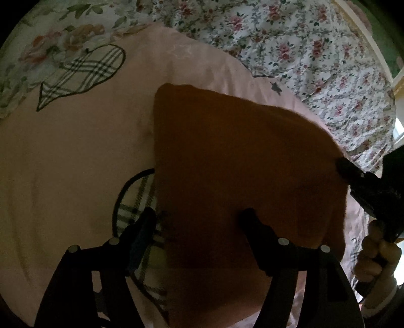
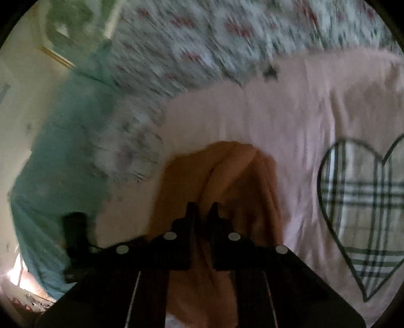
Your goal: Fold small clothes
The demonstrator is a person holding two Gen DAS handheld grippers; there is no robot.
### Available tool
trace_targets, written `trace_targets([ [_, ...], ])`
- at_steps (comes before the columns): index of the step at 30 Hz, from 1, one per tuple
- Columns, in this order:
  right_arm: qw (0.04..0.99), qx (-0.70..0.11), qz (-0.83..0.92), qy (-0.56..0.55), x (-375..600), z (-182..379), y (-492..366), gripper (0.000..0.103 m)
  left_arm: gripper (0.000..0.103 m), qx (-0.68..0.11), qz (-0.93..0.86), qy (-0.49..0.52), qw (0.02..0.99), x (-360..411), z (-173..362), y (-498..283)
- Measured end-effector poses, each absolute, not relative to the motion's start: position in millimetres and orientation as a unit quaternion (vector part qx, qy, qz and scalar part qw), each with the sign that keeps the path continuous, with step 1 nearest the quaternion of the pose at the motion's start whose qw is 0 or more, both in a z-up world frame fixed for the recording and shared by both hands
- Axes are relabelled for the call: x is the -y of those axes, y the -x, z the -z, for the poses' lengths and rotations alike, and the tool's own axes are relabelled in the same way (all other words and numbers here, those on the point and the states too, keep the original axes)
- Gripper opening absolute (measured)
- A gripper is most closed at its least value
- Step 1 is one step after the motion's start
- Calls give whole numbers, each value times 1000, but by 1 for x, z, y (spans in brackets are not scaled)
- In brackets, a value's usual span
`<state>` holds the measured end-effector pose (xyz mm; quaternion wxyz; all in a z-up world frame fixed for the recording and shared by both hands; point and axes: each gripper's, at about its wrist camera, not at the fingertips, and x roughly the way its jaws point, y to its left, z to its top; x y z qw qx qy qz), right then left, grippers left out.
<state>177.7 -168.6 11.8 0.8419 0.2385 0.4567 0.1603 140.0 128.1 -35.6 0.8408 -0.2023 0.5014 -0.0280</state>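
Two quilts: pink (image 1: 75,156), floral (image 1: 315,63); green wall (image 2: 63,22).

The right hand-held gripper (image 2: 204,214), fingers nearly together, pinches orange cloth (image 2: 222,181) over the pink sheet (image 2: 277,113).

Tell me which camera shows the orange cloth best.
The left wrist view: the small orange cloth garment spreads sharp across the frame. The right wrist view is blurred, showing only a bunched part beyond the right hand-held gripper.

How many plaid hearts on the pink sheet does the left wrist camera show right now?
2. One plaid heart lies at upper left, fully visible; the other sits lower, partly covered by the orange garment. More may be hidden under it.
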Motion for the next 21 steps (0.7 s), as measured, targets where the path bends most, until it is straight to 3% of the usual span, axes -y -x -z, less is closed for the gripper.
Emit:
trace_targets([
  [8, 816, -528, -92, -218, 199, 51, -182, 10, 73, -532, 20, 196, 823, -123, 56, -153],
  [14, 815, -526, -94, -224, 199, 56, -186, 11, 73, -525, 22, 211, 824, -130, 61, -182],
  [15, 814, -527, -94, -224, 198, 58, -186, 11, 72, -525, 17, 214, 823, -132, 63, -190],
  [18, 812, -531, -92, -224, 200, 63, -187, 11, 48, -521, 16, 220, 825, -135, 68, -211],
  [21, 809, -541, -85, -214, 199, 69, -190, 11, 46, -523, -4, 192, 830, -131, 72, -232],
])
